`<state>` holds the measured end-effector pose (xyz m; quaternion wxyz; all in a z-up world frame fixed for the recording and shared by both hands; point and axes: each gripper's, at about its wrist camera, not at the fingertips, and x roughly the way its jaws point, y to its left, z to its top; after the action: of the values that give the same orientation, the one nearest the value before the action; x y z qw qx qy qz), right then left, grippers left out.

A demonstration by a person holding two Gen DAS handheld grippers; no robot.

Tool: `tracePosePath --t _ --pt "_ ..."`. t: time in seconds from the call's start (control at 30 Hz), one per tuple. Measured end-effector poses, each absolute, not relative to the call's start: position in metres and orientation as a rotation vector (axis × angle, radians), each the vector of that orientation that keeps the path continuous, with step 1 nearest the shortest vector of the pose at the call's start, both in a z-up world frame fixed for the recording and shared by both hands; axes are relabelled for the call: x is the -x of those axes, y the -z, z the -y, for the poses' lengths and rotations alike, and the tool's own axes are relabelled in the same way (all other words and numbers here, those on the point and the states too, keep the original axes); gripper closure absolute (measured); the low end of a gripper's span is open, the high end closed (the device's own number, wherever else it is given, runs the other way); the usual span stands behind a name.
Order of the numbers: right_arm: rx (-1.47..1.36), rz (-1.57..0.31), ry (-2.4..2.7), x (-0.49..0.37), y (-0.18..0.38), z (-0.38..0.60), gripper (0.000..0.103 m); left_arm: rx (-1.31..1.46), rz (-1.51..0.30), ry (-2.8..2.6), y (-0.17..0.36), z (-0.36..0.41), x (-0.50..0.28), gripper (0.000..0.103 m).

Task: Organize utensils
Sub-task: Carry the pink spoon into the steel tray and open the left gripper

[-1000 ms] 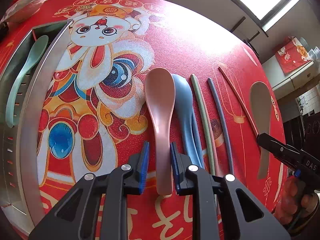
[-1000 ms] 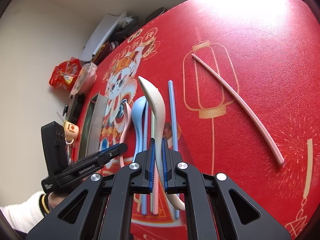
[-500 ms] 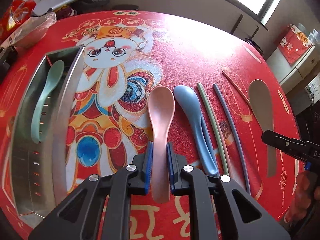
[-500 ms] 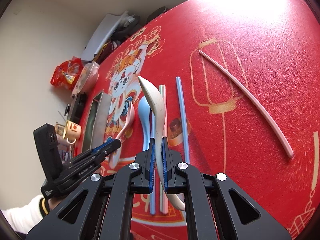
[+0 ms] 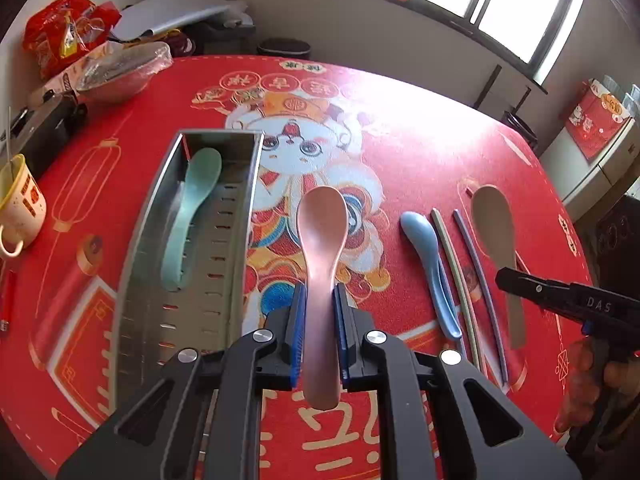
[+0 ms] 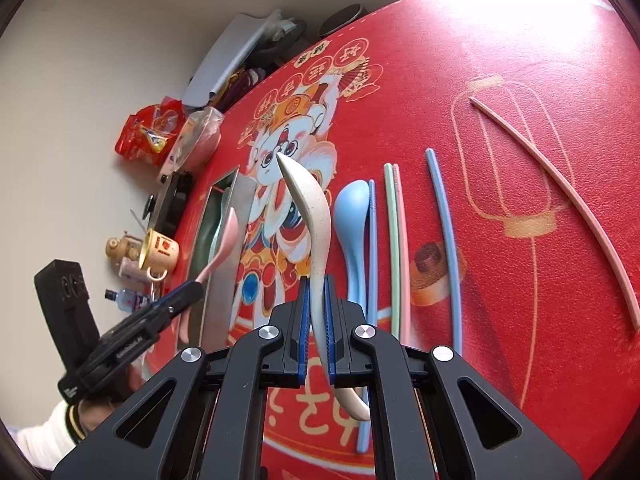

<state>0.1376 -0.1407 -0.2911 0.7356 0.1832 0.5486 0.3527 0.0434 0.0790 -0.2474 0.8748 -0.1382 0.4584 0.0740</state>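
My left gripper (image 5: 318, 300) is shut on the handle of a pink spoon (image 5: 320, 232), held above the red tablecloth just right of a steel utensil tray (image 5: 240, 200). A green spoon (image 5: 192, 208) lies in that tray. My right gripper (image 6: 316, 284) is shut on a beige spoon (image 6: 312, 216), lifted edge-on over the cloth. On the table lie a blue spoon (image 6: 352, 216), a green chopstick (image 6: 392, 248), pink chopsticks (image 6: 560, 192) and blue chopsticks (image 6: 444, 240). The left gripper (image 6: 188, 294) with its pink spoon (image 6: 224, 240) shows at the left of the right wrist view, by the tray (image 6: 236, 232).
A yellow mug (image 5: 20, 204), a plastic-covered bowl (image 5: 120, 72), a red snack bag (image 5: 64, 36) and a black box (image 5: 48, 128) crowd the table's left edge. The right gripper's finger (image 5: 560, 292) and a hand (image 5: 592, 380) reach in at the right. A window is behind.
My left gripper closed on the pink spoon, lifted it off the cloth and carried it left toward the tray. My right gripper moved with the beige spoon still clamped.
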Motion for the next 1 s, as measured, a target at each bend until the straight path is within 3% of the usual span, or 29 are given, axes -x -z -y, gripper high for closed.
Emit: tracePosePath --t 0.17,0.47,1.0 --pt "-0.389 -1.208 -0.783 -0.138 0.29 0.128 0.096 0.284 -0.925 -0.219 0.231 -0.111 -0.043 0.09" --pt "-0.399 -1.229 -0.723 -0.139 0.299 0.132 0.096 0.185 -1.015 -0.288 0.255 -0.16 -0.073 0.09" --pt "-0.438 -1.216 -0.637 -0.138 0.302 0.159 0.096 0.101 -1.129 -0.306 0.292 -0.17 -0.109 0.09"
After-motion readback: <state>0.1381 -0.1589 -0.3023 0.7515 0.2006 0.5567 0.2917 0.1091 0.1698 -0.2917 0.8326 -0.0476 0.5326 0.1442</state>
